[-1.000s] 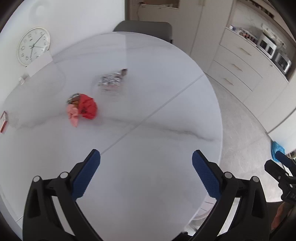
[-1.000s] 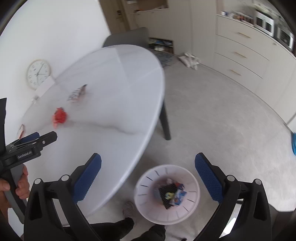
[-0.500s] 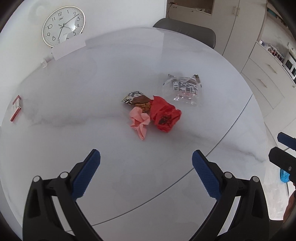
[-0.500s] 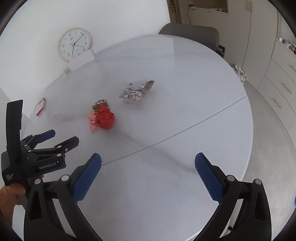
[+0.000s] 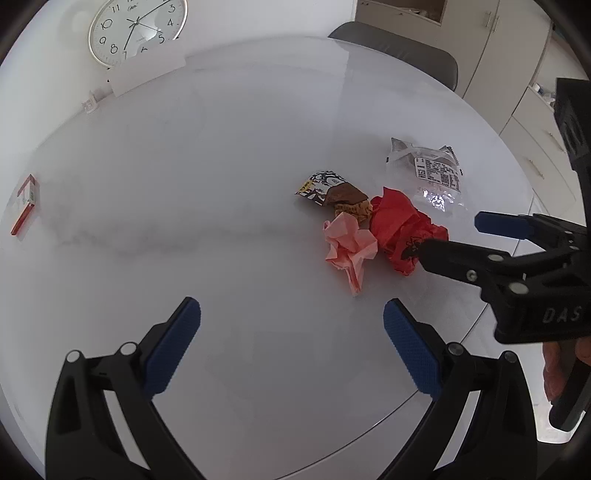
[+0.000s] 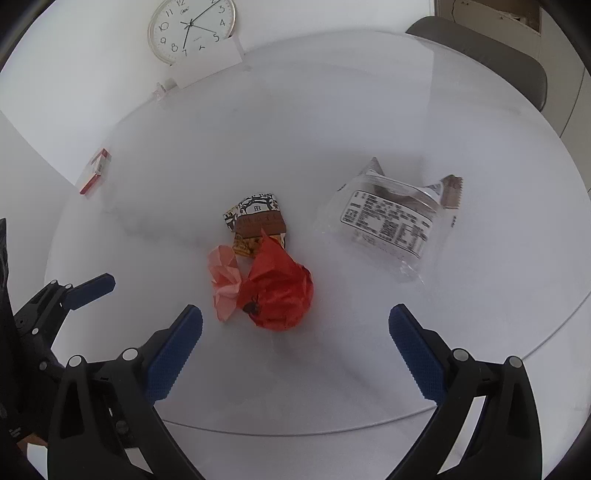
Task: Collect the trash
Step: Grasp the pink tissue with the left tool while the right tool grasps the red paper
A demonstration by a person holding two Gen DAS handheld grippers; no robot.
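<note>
On the round white table (image 5: 184, 184) lies a heap of trash: a crumpled red paper (image 5: 402, 229) (image 6: 277, 291), a crumpled pink paper (image 5: 349, 249) (image 6: 223, 284), a brown patterned wrapper (image 5: 334, 194) (image 6: 258, 219) and a clear plastic packet (image 5: 428, 173) (image 6: 391, 221). My right gripper (image 6: 295, 347) is open, just short of the red paper; it also shows in the left wrist view (image 5: 454, 236), its lower finger overlapping the red paper. My left gripper (image 5: 291, 343) is open and empty, near the pink paper; it shows at the left of the right wrist view (image 6: 88, 288).
A red and white small box (image 5: 26, 206) (image 6: 96, 170) lies at the table's far left. A wall clock (image 5: 136, 29) and a white card (image 5: 147, 70) stand at the back. A grey chair (image 5: 399, 48) is behind the table, cabinets (image 5: 535, 122) at right.
Both grippers have swung over the table and closed in on the trash heap, which now looks much larger. The right gripper now reaches the red paper. Both stay open.
</note>
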